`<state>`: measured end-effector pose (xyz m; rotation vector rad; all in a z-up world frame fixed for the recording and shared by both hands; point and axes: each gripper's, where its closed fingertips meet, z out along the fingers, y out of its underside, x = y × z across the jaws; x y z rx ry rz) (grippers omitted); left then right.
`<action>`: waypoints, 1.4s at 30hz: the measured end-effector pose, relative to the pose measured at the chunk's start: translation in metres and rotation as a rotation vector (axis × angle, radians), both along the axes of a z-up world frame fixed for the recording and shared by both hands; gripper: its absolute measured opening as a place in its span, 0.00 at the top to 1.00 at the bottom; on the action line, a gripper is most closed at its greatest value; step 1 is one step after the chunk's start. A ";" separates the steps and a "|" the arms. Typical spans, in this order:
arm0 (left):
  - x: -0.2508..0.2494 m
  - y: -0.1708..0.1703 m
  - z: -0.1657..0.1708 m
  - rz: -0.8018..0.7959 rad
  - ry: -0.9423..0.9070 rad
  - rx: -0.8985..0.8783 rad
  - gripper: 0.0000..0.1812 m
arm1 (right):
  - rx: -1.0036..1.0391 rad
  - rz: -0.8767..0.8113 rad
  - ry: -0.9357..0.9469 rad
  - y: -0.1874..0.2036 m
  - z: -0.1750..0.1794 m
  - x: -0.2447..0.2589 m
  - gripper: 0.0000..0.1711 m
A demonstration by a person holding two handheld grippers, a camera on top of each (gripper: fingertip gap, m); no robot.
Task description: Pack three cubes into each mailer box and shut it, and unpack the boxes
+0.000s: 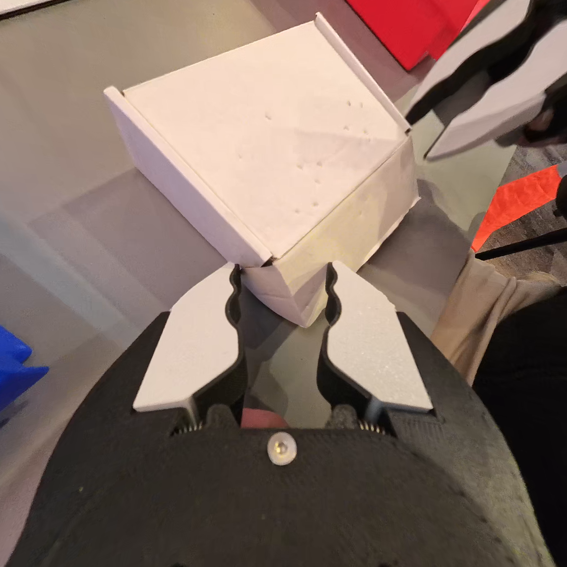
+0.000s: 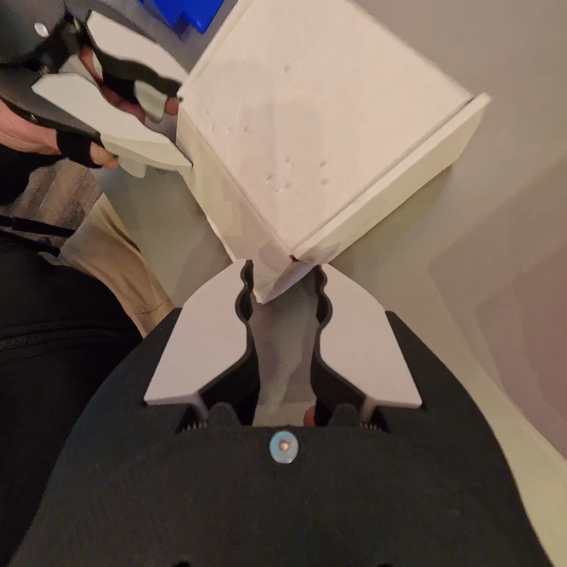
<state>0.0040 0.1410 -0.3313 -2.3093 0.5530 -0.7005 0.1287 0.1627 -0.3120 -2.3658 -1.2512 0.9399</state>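
A white mailer box stands on the table with its lid shut and small dents on top; no cubes show. My left gripper is open, and the box's near left front corner sits between its jaws. My right gripper is open too, with the other front corner of the box between its jaws. Each gripper shows in the other's view: the right one at the box's right corner, the left one at its left corner. Whether the fingers touch the cardboard is unclear.
A red box stands behind the white one at the back right. A blue object lies at the table's left, also seen in the right wrist view. The table edge, a person's beige trouser leg and an orange-red patch on the floor are on the right.
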 end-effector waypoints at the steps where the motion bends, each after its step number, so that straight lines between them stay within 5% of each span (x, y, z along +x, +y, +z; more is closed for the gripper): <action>1: 0.000 0.000 0.000 -0.001 0.002 0.001 0.71 | 0.004 -0.015 0.015 0.006 0.006 0.000 0.77; 11: 0.001 -0.001 0.000 -0.012 -0.002 -0.005 0.71 | 0.388 0.172 -0.100 0.036 0.035 -0.060 0.72; 16: 0.001 -0.005 0.000 -0.010 -0.029 -0.026 0.73 | 0.388 0.256 -0.222 0.039 0.004 -0.070 0.74; 42: 0.010 -0.020 0.004 0.099 -0.113 -0.029 0.62 | 0.378 0.212 -0.189 0.042 0.002 -0.069 0.77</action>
